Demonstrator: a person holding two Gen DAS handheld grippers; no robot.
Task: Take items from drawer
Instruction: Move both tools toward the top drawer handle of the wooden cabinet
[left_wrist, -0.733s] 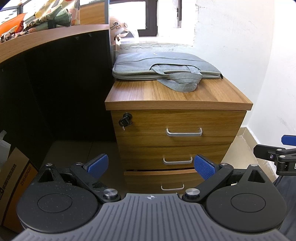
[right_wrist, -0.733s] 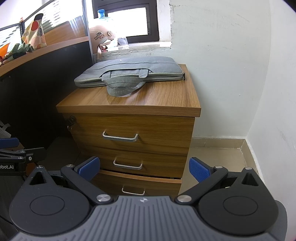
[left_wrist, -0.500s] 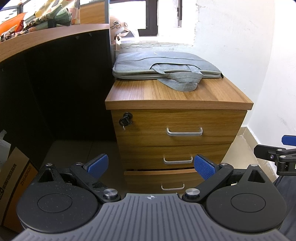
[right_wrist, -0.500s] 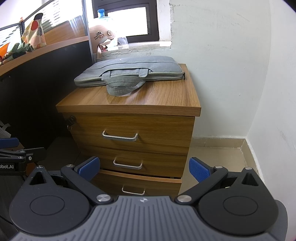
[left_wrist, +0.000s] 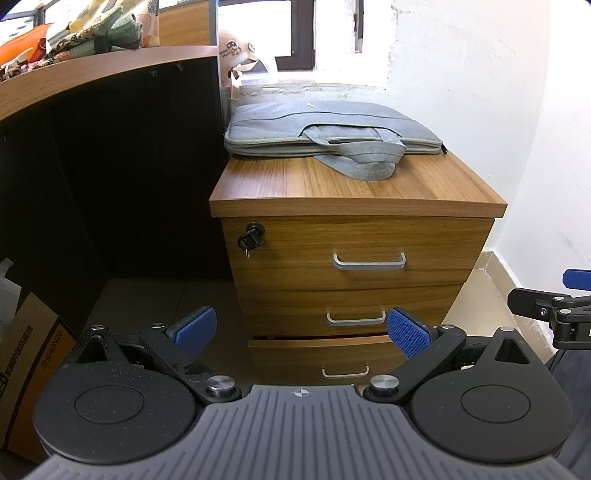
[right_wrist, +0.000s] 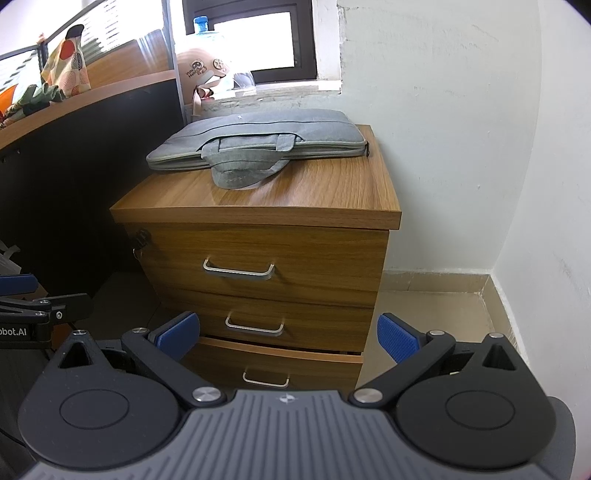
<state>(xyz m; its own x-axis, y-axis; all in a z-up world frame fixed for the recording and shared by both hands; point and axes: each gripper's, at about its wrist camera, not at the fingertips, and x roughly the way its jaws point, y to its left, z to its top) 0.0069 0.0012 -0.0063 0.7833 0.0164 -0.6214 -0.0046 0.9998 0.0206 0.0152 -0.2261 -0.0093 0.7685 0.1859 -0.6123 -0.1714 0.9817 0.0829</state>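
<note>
A wooden three-drawer cabinet (left_wrist: 354, 236) stands in a corner, also in the right wrist view (right_wrist: 266, 258). Each drawer has a metal handle: top (left_wrist: 368, 261), middle (left_wrist: 355, 318), bottom (left_wrist: 345, 371). The bottom drawer (right_wrist: 273, 363) sticks out slightly; the other two are shut. Nothing inside any drawer shows. My left gripper (left_wrist: 303, 330) is open and empty, some way in front of the lower drawers. My right gripper (right_wrist: 290, 336) is open and empty, facing the cabinet from the right.
A grey laptop bag (left_wrist: 332, 133) lies on the cabinet top. A key (left_wrist: 252, 236) hangs in the top drawer's lock. A dark desk (left_wrist: 110, 147) stands left, with a cardboard box (left_wrist: 26, 354) on the floor. White walls (right_wrist: 461, 147) close in on the right.
</note>
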